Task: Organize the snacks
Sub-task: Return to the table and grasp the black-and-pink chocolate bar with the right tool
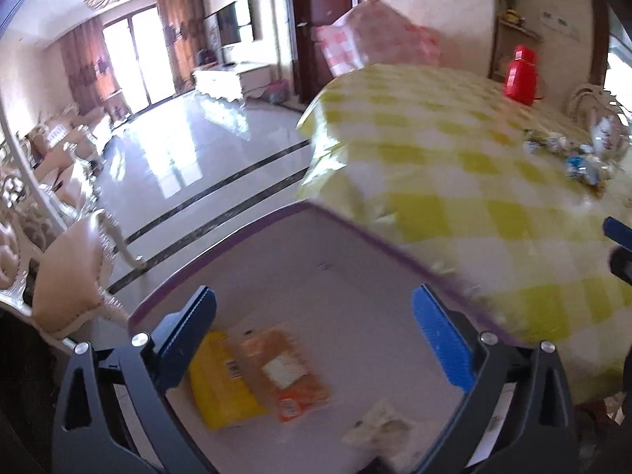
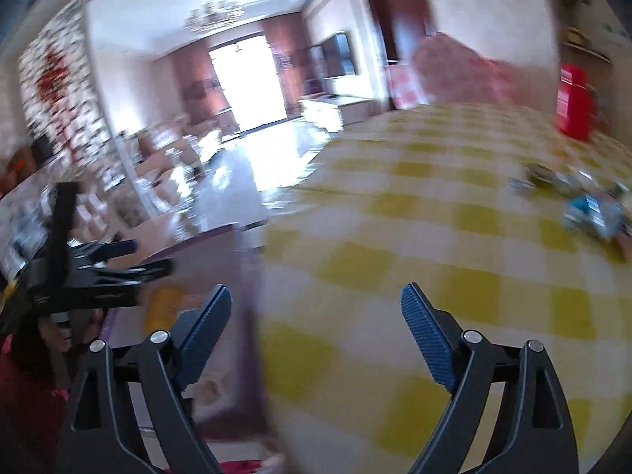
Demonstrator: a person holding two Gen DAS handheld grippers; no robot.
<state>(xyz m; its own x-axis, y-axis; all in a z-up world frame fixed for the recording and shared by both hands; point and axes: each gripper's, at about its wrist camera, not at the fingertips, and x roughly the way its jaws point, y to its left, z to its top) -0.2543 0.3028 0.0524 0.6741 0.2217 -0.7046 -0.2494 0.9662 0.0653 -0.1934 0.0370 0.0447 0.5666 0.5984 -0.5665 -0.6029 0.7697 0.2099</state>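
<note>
My left gripper (image 1: 316,335) stands open over a white box with a purple rim (image 1: 355,233) at the table's near-left edge. On the box floor lie a yellow snack pack (image 1: 221,387), an orange snack pack (image 1: 284,375) and a pale wrapped snack (image 1: 379,430); nothing is between the fingers. My right gripper (image 2: 316,331) is open and empty above the yellow-checked tablecloth (image 2: 395,237), just right of the box (image 2: 221,276). Several loose blue-wrapped snacks (image 1: 580,162) (image 2: 592,217) lie far right on the table. The left gripper (image 2: 118,264) shows at the left of the right wrist view.
A red flask (image 1: 521,75) and a white teapot (image 1: 608,134) stand at the table's far right. A pink-checked covered chair (image 1: 375,39) sits behind the table. Cream chairs (image 1: 71,276) stand left of the box over a glossy floor. The right wrist view is motion-blurred.
</note>
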